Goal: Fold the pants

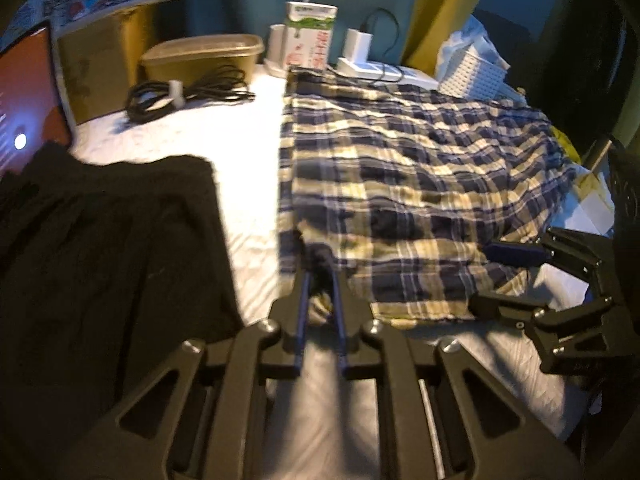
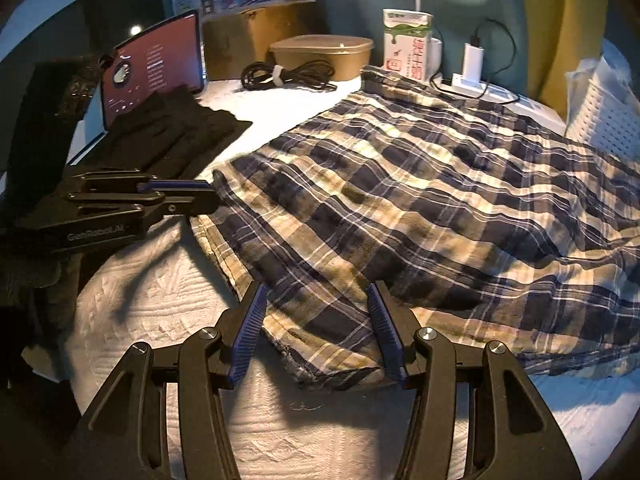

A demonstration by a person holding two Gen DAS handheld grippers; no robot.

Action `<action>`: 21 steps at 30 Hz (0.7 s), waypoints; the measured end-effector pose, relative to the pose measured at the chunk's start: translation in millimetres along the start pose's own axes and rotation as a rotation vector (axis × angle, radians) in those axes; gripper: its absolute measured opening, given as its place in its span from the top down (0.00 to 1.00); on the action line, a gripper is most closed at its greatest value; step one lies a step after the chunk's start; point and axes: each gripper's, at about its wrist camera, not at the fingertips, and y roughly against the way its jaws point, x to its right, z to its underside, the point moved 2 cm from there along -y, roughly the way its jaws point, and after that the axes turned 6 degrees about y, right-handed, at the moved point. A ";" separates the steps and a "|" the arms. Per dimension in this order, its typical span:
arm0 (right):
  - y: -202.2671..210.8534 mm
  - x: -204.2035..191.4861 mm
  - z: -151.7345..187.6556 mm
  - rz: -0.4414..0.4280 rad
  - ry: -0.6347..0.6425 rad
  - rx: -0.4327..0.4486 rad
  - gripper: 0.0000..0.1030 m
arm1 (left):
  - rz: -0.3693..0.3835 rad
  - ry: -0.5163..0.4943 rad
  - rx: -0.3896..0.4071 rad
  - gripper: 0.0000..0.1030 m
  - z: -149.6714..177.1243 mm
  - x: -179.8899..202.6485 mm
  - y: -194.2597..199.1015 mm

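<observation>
Plaid pants (image 2: 420,200) in navy and cream lie spread over the white quilt (image 2: 168,300), running forward and to the right of both grippers. The left gripper (image 1: 320,264) is clenched on a bunched bit of the pants' near edge, its blue pads close together with cloth between them. The right gripper (image 2: 316,320) is released, jaws wide apart, with a corner of the pants lying between them on the quilt; its pads do not seem to touch the fabric. Black folded clothes (image 1: 108,248) sit just left of the left gripper. Ahead, beyond the pants, stand a carton (image 2: 406,44), a tub (image 2: 320,54), coiled cable (image 2: 288,74) and a charger (image 2: 472,60).
</observation>
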 end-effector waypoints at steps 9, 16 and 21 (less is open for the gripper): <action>41.5 80.6 -25.1 0.100 -0.052 0.053 0.46 | -0.006 -0.011 0.085 0.86 -62.9 -7.1 32.2; 35.8 193.0 -54.4 0.283 -0.294 -0.023 0.46 | 0.078 -0.136 0.013 0.86 -150.9 41.2 -51.6; 9.8 233.7 -64.6 0.286 -0.323 -0.078 0.46 | 0.083 -0.188 -0.070 0.86 -188.6 61.8 -127.3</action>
